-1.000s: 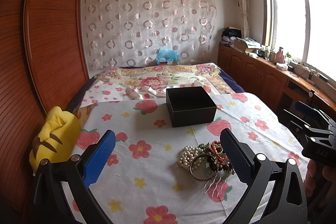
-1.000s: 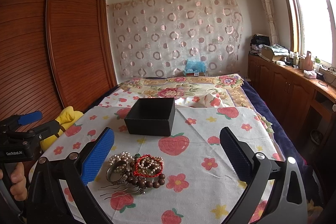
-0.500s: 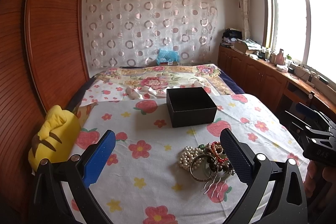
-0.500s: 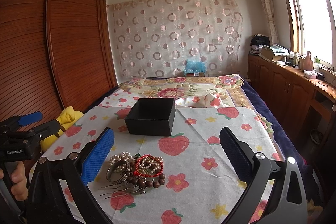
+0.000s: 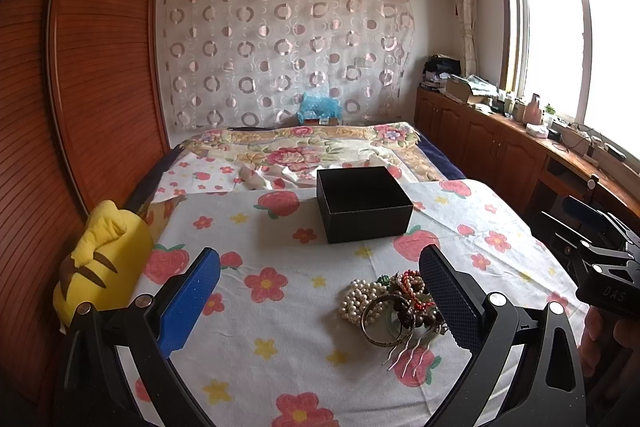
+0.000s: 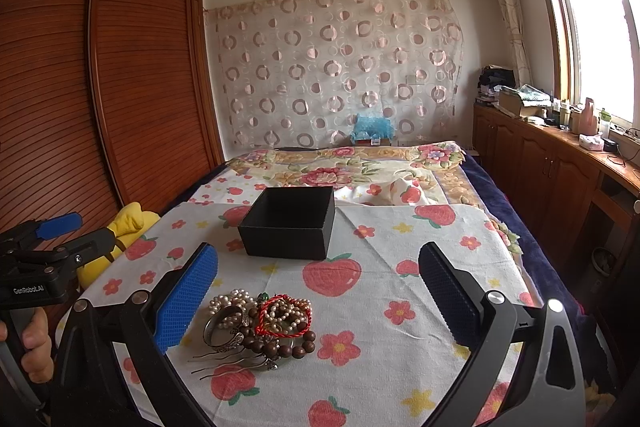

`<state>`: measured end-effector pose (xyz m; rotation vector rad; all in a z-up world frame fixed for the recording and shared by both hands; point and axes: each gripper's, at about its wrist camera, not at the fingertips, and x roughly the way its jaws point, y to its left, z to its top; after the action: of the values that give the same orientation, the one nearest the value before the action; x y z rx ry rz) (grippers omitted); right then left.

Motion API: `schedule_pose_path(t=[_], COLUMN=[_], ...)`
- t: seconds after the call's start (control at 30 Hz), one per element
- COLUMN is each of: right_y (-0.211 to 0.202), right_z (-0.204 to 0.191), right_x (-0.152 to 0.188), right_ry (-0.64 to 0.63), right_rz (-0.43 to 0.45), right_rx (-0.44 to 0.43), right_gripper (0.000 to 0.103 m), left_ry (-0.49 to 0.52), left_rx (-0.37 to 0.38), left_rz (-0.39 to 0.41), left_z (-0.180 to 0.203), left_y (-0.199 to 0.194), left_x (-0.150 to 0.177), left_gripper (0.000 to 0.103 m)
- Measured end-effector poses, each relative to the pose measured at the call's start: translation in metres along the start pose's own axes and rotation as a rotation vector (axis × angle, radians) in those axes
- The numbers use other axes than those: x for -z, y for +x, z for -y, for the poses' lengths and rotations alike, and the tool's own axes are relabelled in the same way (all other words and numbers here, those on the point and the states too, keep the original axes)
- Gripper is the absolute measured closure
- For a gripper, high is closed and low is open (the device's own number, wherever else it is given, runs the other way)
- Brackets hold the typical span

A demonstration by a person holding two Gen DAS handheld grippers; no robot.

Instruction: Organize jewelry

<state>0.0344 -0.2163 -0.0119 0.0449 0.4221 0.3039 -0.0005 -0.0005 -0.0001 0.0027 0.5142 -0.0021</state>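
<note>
Black box [image 6: 288, 223] (apparently empty), lidless

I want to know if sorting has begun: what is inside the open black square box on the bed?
Inside the open black square box, the right wrist view shows only bare dark walls and no jewelry. Its near wall hides the floor. The tangled jewelry pile lies outside on the floral cloth.

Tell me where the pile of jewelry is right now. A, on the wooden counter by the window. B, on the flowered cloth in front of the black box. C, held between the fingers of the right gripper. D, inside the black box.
B: the jewelry pile lies on the flowered cloth nearer the cameras than the black box, and both the left gripper and right gripper are open, holding nothing.
</note>
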Motion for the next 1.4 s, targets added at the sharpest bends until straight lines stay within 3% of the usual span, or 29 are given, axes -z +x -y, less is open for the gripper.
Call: schedule_pose_path(t=[1.0, 1.4], right_y=[0.001, 0.021], right_z=[0.004, -0.003], right_x=[-0.001, 0.023], right_ry=[0.002, -0.015], right_rz=[-0.003, -0.078], right_rx=[-0.003, -0.048], right_gripper=[0.002, 0.002], left_ry=[-0.002, 0.012], left_rx=[0.001, 0.04], left_rz=[-0.008, -0.109], left_z=[0.003, 0.003], left_y=[0.003, 0.037], left_x=[-0.001, 0.025], left_gripper=[0.006, 0.006])
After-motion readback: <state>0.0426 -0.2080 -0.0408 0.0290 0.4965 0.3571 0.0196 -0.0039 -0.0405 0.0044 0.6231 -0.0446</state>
